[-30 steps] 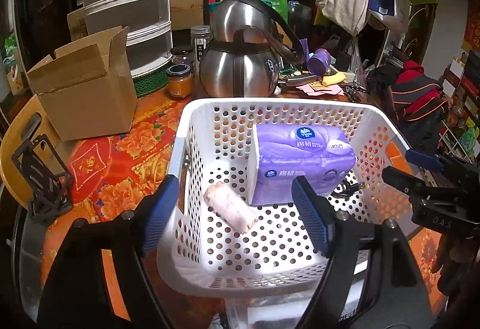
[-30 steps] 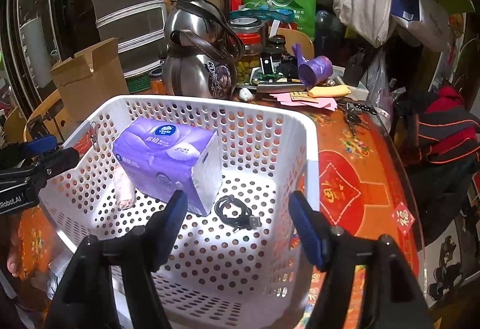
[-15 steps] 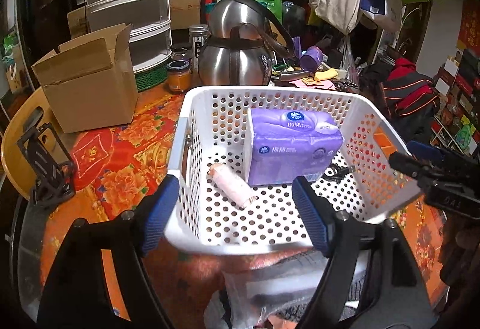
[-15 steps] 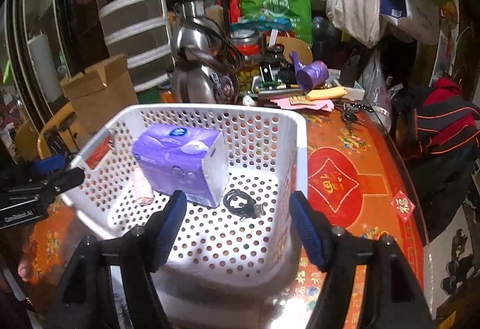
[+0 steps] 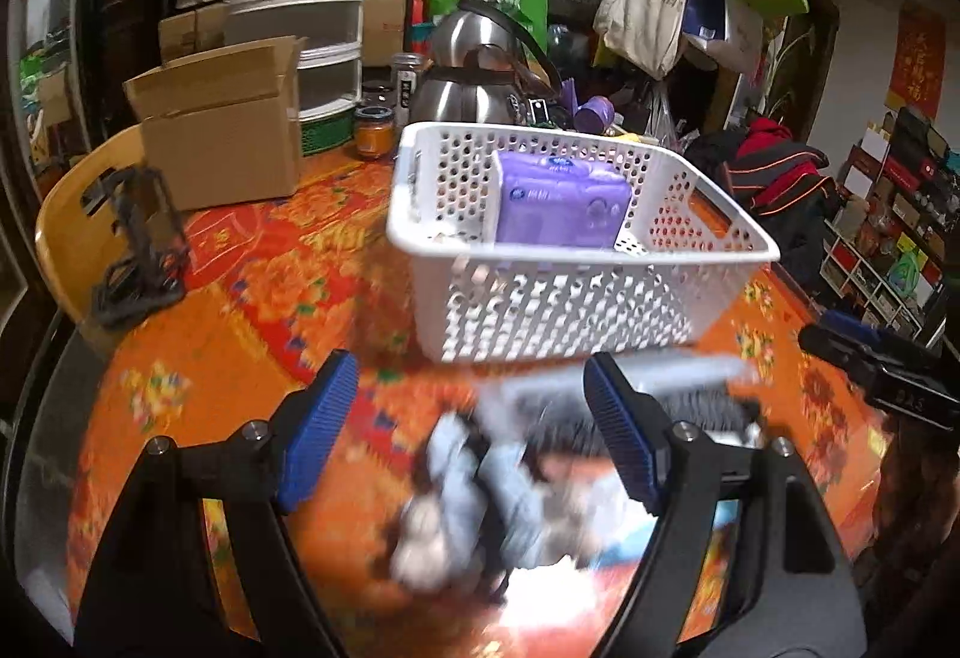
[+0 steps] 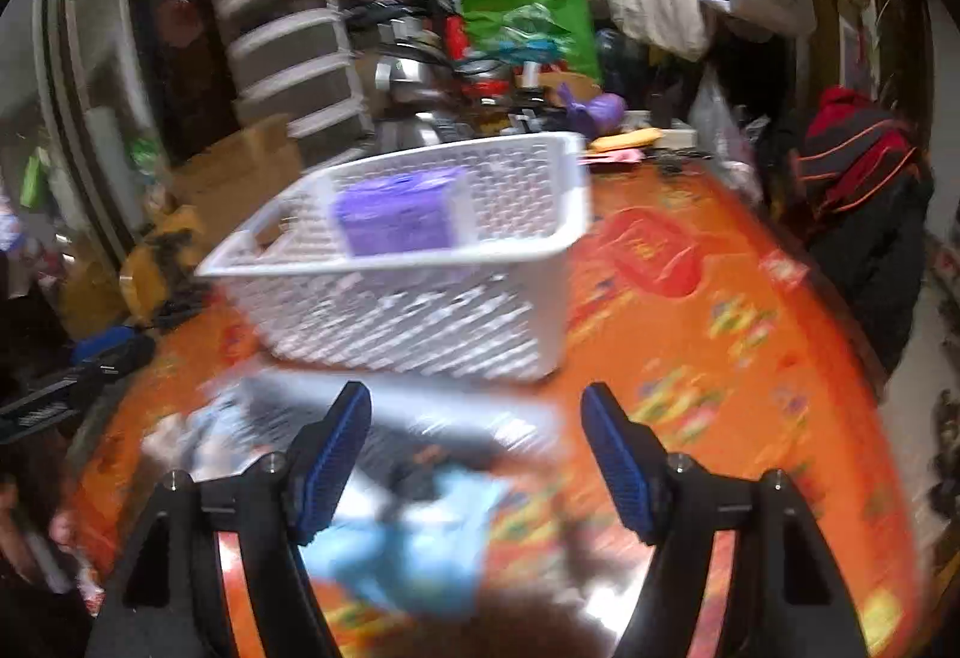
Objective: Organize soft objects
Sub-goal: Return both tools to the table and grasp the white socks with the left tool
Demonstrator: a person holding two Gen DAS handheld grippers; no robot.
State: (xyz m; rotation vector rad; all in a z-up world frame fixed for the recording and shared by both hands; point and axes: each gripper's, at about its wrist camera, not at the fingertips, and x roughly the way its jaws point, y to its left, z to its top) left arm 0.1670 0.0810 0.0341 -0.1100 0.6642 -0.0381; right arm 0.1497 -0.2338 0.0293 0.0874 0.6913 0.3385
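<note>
Both of my grippers are empty with their blue pads standing wide apart: the left gripper (image 5: 465,421) and the right gripper (image 6: 477,445) each hover above the blurred heap of soft things (image 5: 480,496) on the orange patterned tablecloth (image 5: 198,358). From the left wrist, pale blue and grey cloth sits between my pads and toward 6 o'clock; a clear plastic wrapper seems to lie over part of it, though the blur keeps me from naming each piece. From the right wrist, a light blue piece (image 6: 414,532) lies at about 7 o'clock from the midpoint of the pads.

Beyond the heap, at 12 o'clock in both views, stands the white perforated basket (image 5: 576,256), with the purple tissue pack (image 5: 561,205) upright inside it. My left gripper's tip shows at 9 o'clock in the right view, my right one's at 3 o'clock in the left view.

I judge the step in hand to be choosing one soft item to carry to the basket. To do it well I should slow down until the picture steadies, pick a single piece at the heap's edge, come down with one pad either side of a thick fold, and close firmly so the cloth does not slip. I should keep the other gripper clear, and lift high enough to pass the basket's near rim.
</note>
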